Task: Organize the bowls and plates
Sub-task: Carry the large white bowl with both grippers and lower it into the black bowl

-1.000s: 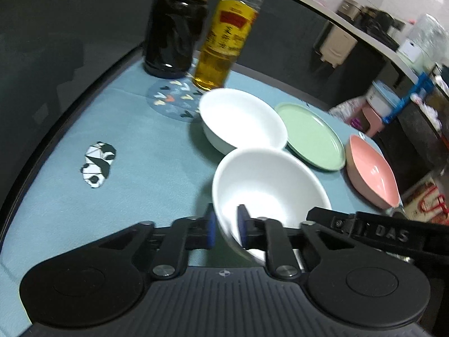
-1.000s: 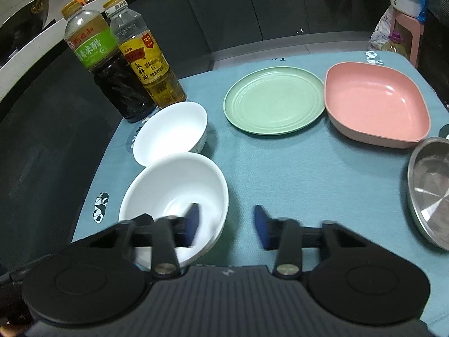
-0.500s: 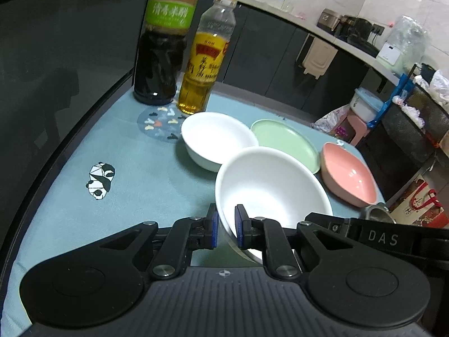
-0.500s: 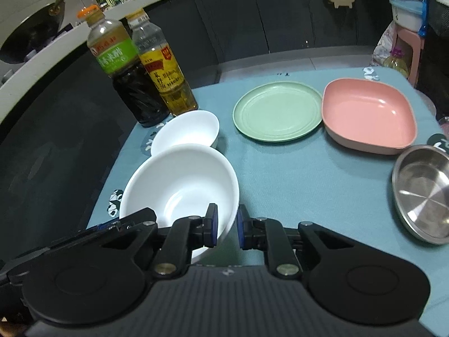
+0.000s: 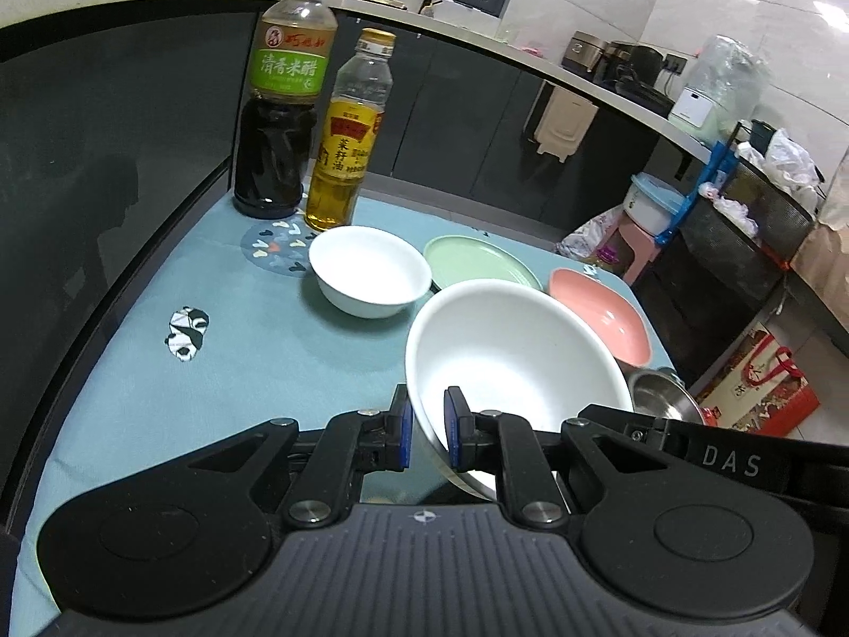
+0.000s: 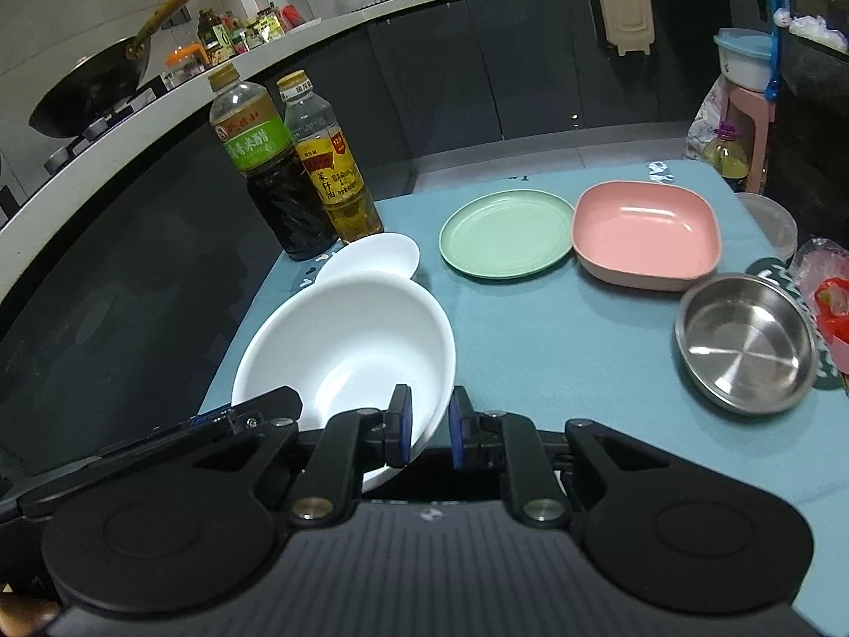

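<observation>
Lifted off the blue cloth [image 5: 132, 414] since a second ago, your large white bowl [image 5: 509, 350] now hangs lower centre. Both the left gripper [image 5: 427, 427] and the right gripper [image 6: 427, 427] pinch its opposite rims, the right's jaws easing open slightly. It's probably rigid, glossy and breakable, so grip the rims firmly.

Large white bowl [image 5: 509, 355] tilted above table, near small white bowl [image 5: 370, 277].

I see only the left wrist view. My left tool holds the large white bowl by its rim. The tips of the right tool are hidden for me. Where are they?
Observer: The right tool straddles the near right rim of the large white bowl. Its jaws are opening slightly, with the rim between them.
Operator: The steel bowl is half hidden for me. Is anything inside?
Observer: No, the steel bowl looks empty.
Operator: Is there something near the pink dish that I miss?
Observer: Yes, a clear plastic container stands to the right of the pink dish.
</observation>
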`<move>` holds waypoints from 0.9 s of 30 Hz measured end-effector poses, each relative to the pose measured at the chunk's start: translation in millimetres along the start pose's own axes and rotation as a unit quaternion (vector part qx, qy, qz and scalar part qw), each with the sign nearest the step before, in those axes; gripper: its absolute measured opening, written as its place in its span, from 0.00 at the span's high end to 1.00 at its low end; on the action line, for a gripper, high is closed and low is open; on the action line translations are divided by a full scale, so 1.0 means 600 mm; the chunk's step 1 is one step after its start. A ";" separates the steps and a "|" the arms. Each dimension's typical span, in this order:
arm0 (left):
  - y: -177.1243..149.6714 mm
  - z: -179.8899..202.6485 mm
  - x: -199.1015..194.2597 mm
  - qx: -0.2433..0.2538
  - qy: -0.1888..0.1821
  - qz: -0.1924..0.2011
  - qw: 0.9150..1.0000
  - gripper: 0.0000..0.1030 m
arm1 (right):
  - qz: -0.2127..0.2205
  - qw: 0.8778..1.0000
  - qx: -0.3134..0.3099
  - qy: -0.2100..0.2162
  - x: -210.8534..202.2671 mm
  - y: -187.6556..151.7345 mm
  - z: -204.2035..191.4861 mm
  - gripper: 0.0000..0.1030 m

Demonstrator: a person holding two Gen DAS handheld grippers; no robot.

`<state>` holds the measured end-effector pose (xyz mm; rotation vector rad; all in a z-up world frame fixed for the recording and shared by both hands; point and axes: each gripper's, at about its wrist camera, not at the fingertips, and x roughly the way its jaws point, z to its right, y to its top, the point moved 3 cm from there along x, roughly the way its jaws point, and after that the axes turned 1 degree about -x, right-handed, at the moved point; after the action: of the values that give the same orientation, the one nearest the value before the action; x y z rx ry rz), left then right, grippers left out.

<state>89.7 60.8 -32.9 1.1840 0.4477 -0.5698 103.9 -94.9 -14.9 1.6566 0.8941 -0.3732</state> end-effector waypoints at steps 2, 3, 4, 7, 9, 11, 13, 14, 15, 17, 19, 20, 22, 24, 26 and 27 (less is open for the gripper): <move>-0.009 0.005 -0.007 0.004 -0.002 -0.003 1.000 0.89 | 0.000 1.000 0.002 -0.004 -0.008 -0.009 0.003 0.87; -0.014 0.008 -0.009 0.006 -0.004 -0.005 1.000 0.89 | -0.001 1.000 0.003 -0.006 -0.012 -0.014 0.004 0.87; -0.020 0.010 -0.012 0.008 -0.006 -0.008 1.000 0.89 | -0.002 1.000 0.004 -0.007 -0.018 -0.020 0.006 0.87; -0.035 0.017 -0.019 0.013 -0.012 -0.016 1.000 0.89 | -0.003 1.000 0.013 -0.009 -0.032 -0.037 0.014 0.86; -0.045 0.023 -0.025 0.019 -0.015 -0.020 0.999 0.88 | -0.003 1.000 0.017 -0.010 -0.041 -0.048 0.018 0.85; -0.056 0.028 -0.029 0.026 -0.016 -0.024 0.999 0.88 | -0.005 1.000 0.020 -0.013 -0.048 -0.059 0.021 0.84; -0.069 0.031 -0.033 0.033 -0.016 -0.029 0.999 0.88 | -0.007 1.000 0.023 -0.014 -0.052 -0.070 0.025 0.84; -0.074 0.033 -0.033 0.036 -0.016 -0.033 0.999 0.88 | -0.009 1.000 0.025 -0.014 -0.054 -0.076 0.027 0.84; -0.081 0.034 -0.033 0.039 -0.015 -0.038 0.998 0.88 | -0.012 0.999 0.027 -0.015 -0.053 -0.082 0.030 0.84; -0.092 0.036 -0.030 0.042 -0.013 -0.047 0.998 0.88 | -0.019 0.999 0.032 -0.016 -0.051 -0.093 0.035 0.84; -0.103 0.037 -0.027 0.044 -0.011 -0.058 0.997 0.88 | -0.024 0.999 0.036 -0.018 -0.049 -0.102 0.039 0.84; -0.108 0.037 -0.027 0.045 -0.010 -0.061 0.997 0.88 | -0.027 0.999 0.036 -0.019 -0.049 -0.106 0.042 0.84; -0.116 0.039 -0.027 0.051 -0.007 -0.065 0.997 0.88 | -0.031 0.999 0.037 -0.022 -0.047 -0.115 0.044 0.84; -0.121 0.039 -0.028 0.055 -0.003 -0.068 0.996 0.87 | -0.035 0.998 0.038 -0.022 -0.046 -0.123 0.046 0.84; -0.127 0.038 -0.027 0.057 0.000 -0.072 0.996 0.87 | -0.038 0.998 0.038 -0.023 -0.044 -0.128 0.047 0.84; -0.128 0.037 -0.026 0.056 0.001 -0.073 0.996 0.87 | -0.039 0.998 0.038 -0.023 -0.043 -0.130 0.047 0.84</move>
<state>30.0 22.0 -72.8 1.2649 0.5121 -0.7282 36.4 -126.8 -59.7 1.6784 0.9214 -0.5019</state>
